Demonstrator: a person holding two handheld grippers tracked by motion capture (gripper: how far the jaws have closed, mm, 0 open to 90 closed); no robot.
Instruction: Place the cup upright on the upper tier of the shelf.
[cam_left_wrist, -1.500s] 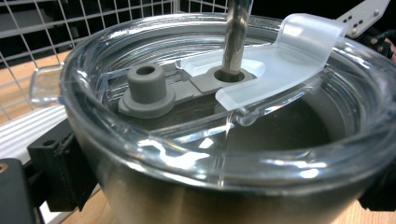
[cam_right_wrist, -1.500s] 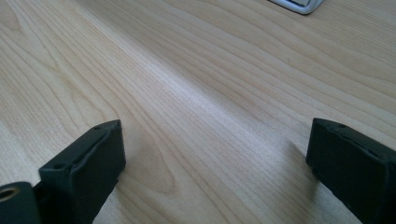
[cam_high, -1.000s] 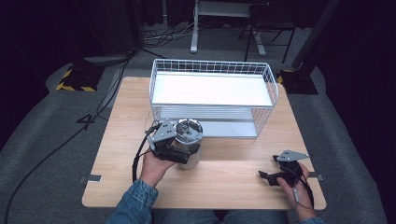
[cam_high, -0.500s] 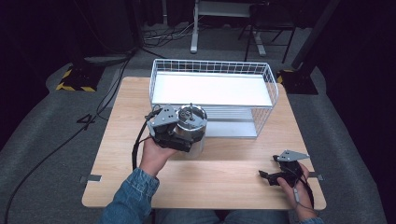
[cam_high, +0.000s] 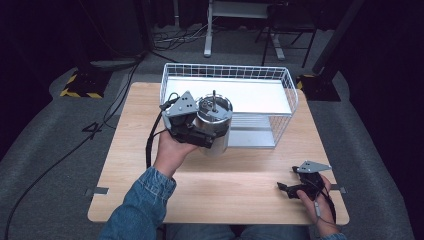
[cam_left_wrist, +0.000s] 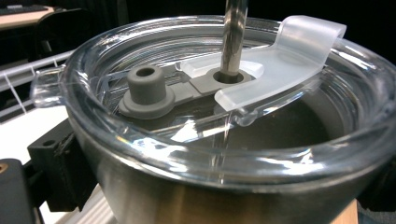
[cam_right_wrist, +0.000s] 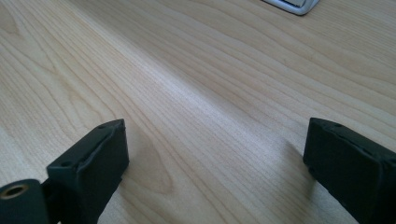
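We hold our left gripper (cam_high: 200, 131) raised, its jaws clamped on something, the sleeved forearm reaching forward. Our right gripper (cam_high: 292, 188) lies low in the hand, jaws wide apart.

We count one steel tumbler (cam_high: 215, 125) with one clear lid (cam_left_wrist: 224, 93) and one straw (cam_left_wrist: 233, 37), one wire basket (cam_high: 287, 107), one wooden table (cam_high: 225, 195) and two grippers.

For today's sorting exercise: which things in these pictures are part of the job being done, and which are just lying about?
In the job:
- steel tumbler with clear lid and straw
- left gripper, clamped on the tumbler
- wire basket, just beyond the tumbler

Lying about:
- right gripper, open, resting on the table
- cables on the floor
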